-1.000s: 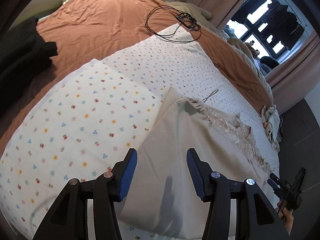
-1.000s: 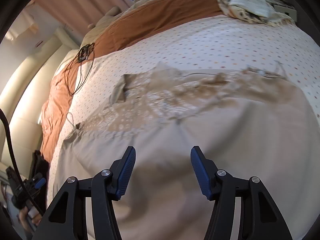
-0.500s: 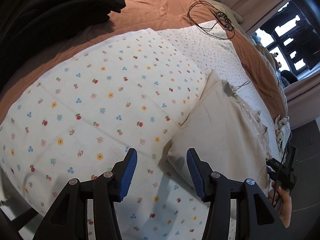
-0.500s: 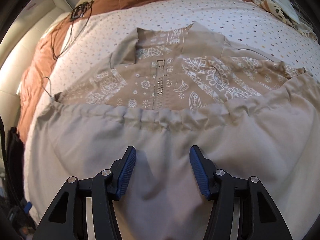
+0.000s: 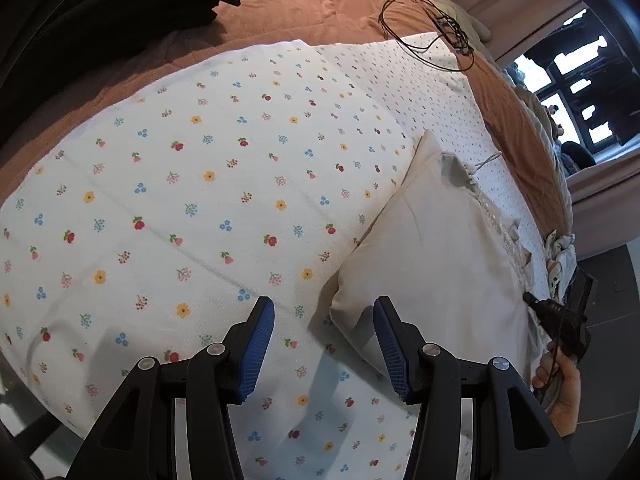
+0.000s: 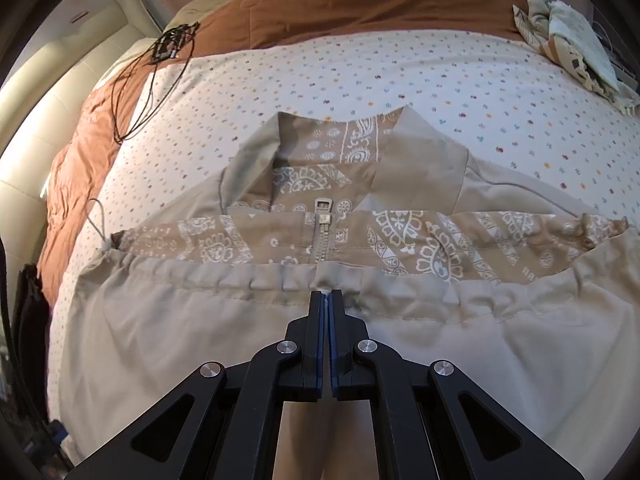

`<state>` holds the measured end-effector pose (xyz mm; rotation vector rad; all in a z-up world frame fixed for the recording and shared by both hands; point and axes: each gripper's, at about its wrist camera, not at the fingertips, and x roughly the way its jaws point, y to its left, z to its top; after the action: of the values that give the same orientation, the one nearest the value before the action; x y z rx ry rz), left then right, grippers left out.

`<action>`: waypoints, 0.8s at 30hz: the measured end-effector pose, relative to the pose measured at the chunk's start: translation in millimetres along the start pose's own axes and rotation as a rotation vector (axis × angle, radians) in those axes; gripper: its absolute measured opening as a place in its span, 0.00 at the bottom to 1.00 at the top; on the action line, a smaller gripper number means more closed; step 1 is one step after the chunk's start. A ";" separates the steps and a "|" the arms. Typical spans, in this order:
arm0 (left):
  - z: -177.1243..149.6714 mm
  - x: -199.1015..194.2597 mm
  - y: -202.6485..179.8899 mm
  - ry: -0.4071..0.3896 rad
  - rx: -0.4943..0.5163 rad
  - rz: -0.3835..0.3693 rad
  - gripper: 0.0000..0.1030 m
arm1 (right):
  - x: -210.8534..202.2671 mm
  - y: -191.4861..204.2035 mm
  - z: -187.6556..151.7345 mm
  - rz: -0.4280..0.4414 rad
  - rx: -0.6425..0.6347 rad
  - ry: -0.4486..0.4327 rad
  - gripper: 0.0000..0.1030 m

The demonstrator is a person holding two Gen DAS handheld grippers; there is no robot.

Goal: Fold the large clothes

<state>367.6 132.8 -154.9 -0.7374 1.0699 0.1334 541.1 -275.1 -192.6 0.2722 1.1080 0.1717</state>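
Observation:
A beige zip jacket (image 6: pixel 400 352) with a paisley lining lies on the flowered sheet (image 6: pixel 360 68), its lower half folded up over the chest so the gathered hem runs across the middle. My right gripper (image 6: pixel 327 296) is shut at the hem's centre, just below the zipper (image 6: pixel 323 236); whether it pinches fabric I cannot tell. In the left wrist view the jacket (image 5: pixel 432 248) lies at the right. My left gripper (image 5: pixel 324 340) is open and empty, its right finger at the jacket's near corner. The right gripper (image 5: pixel 560 312) shows there in a hand.
A rust-brown blanket (image 5: pixel 320 4) covers the far bed. A black cable (image 5: pixel 424 32) lies coiled on it. Dark clothing (image 5: pixel 112 12) lies at the far left. A crumpled patterned cloth (image 6: pixel 572 32) lies at the sheet's far right corner. The window (image 5: pixel 568 76) is beyond.
My right gripper has closed at the hem's centre; it was open half a second ago. My left gripper has stayed open and drifted slightly, the jacket's corner now nearer its right finger.

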 end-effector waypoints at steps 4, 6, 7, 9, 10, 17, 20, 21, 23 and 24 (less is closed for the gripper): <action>-4.9 7.2 2.8 0.041 -0.046 -0.035 0.51 | 24.4 -4.3 -2.2 -0.003 0.014 0.027 0.03; -8.2 12.5 4.4 0.063 -0.071 -0.059 0.51 | 24.2 -4.8 0.3 -0.002 0.016 0.026 0.02; -9.3 14.4 5.1 0.072 -0.083 -0.075 0.51 | 24.5 -5.6 0.1 0.002 0.022 0.024 0.02; -9.8 17.8 4.2 0.084 -0.103 -0.113 0.51 | 25.4 -9.0 -1.4 0.012 0.038 0.016 0.01; -8.9 19.6 2.4 0.089 -0.109 -0.129 0.51 | 24.3 -9.9 -2.8 0.011 0.040 0.009 0.01; 1.6 43.9 -9.0 0.110 -0.167 -0.212 0.51 | 13.8 -13.9 -2.6 0.030 0.067 0.013 0.06; 6.1 49.5 -9.8 0.106 -0.180 -0.256 0.51 | -8.1 -15.9 -6.4 0.066 0.088 -0.003 0.20; 7.1 49.5 -9.4 0.104 -0.184 -0.270 0.51 | -16.9 -17.3 -9.9 0.080 0.096 -0.016 0.35; 8.1 50.2 -9.6 0.098 -0.193 -0.295 0.51 | -34.6 -19.0 -17.4 0.087 0.104 -0.040 0.44; 7.6 49.9 -9.2 0.093 -0.201 -0.305 0.51 | -42.4 -18.8 -20.2 0.088 0.099 -0.047 0.44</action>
<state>402.1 118.3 -190.0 -1.0884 1.0283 -0.0565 504.4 -301.8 -170.4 0.4122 1.0600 0.1880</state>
